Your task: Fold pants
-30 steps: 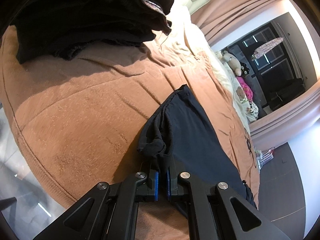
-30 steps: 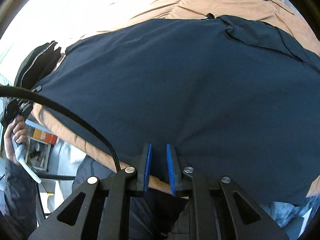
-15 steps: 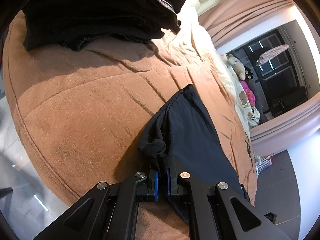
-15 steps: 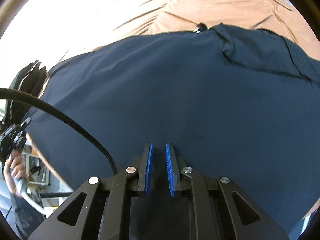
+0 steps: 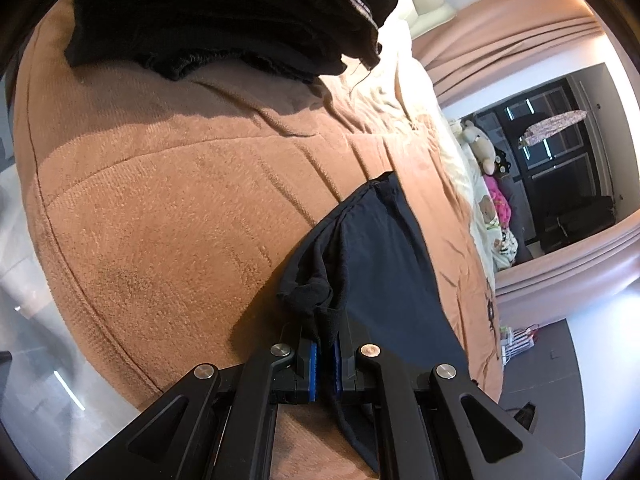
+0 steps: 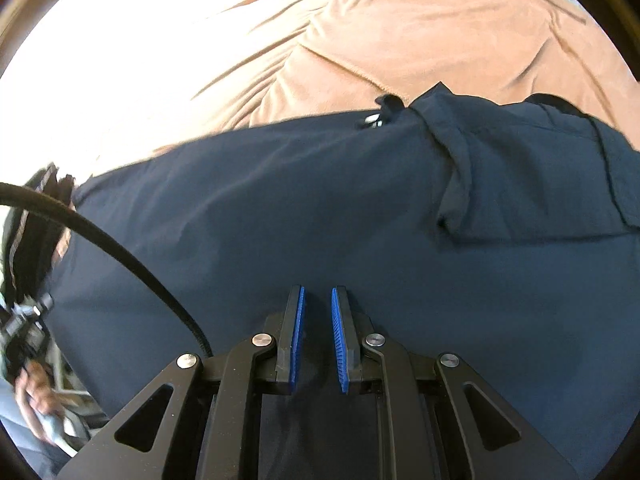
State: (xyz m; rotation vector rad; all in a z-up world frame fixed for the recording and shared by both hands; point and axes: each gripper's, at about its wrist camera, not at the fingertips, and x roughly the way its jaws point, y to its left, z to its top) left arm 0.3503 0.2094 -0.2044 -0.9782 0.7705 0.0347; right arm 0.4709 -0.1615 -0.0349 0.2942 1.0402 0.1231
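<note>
Dark navy pants [image 5: 384,264] lie stretched out on a brown blanket [image 5: 180,200]. My left gripper [image 5: 325,334] is shut on the bunched black cuff at the end of a leg, near the bed's edge. In the right wrist view the pants [image 6: 320,200] fill the lower half, with a folded flap [image 6: 452,184] and a small drawstring toggle [image 6: 380,114] at their far edge. My right gripper [image 6: 318,300] hovers over the flat cloth. Its blue pads [image 6: 298,332] stand a narrow gap apart with nothing between them.
A heap of black clothes [image 5: 224,12] sits at the far end of the blanket. Soft toys [image 5: 480,148] lie by a dark window. A black cable [image 6: 120,248] crosses the left side, and a person's hand [image 6: 36,384] holds a handle there. Wrinkled blanket [image 6: 400,40] stretches beyond the pants.
My right gripper has moved from the bed's near edge to over the middle of the pants, its gap unchanged. The left gripper kept its hold on the cuff and rolled slightly.
</note>
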